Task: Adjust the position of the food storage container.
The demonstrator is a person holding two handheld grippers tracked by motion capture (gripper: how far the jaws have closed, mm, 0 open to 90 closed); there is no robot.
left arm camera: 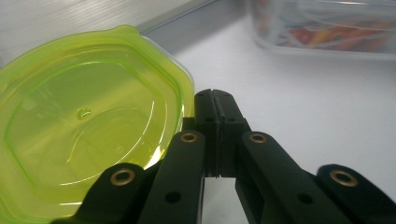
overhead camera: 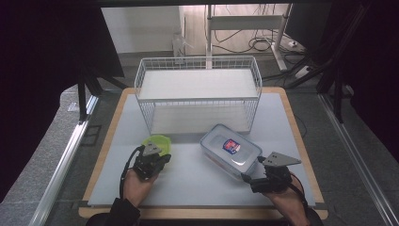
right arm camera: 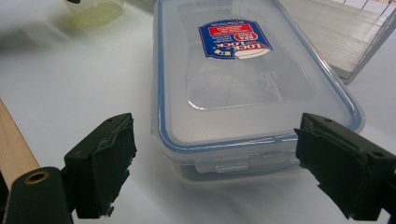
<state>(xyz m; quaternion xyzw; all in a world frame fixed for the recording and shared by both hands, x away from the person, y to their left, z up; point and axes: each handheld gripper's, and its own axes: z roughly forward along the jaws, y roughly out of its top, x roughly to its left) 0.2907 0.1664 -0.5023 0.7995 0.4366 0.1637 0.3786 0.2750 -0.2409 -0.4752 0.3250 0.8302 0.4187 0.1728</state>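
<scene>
- The round, translucent lime-green plastic container (overhead camera: 158,142) sits on the pale grey worktop (overhead camera: 197,174) near its left edge, just in front of the white wire basket rack (overhead camera: 197,92) that stands along the far edge.
- In the high view the left gripper (overhead camera: 155,162) covers the near rim of the green container; in the left gripper view (left arm camera: 215,100) the container (left arm camera: 88,130) is cut off by the left and bottom borders.
- The left gripper's black jaws are clenched together, pad against pad, with nothing between them; their tips lie just beside the green container's rim, and whether they touch it is hard to tell.
- The rectangular clear plastic box with a blue-sealed snap lid and a red-and-blue label (overhead camera: 230,149) lies at an angle near the worktop's right side, in front of the rack's right corner.
- In the left gripper view this box (left arm camera: 327,28) is blurred and cropped at the top; what is inside shows as a smear of colours.
- The right gripper (right arm camera: 215,163) has its jaws released and spread wide, one on each side of the box's near short end, neither pad pressing on the box (right arm camera: 243,84).
- In the high view the right gripper (overhead camera: 251,180) is low at the box's near corner, by the worktop's near right edge.
- The left hand (overhead camera: 136,186) comes in from the near edge with a dark sleeve, gripper pointing away toward the rack.
- The right hand (overhead camera: 289,200) is cut off by the bottom border, gripper angled leftward and away.
</scene>
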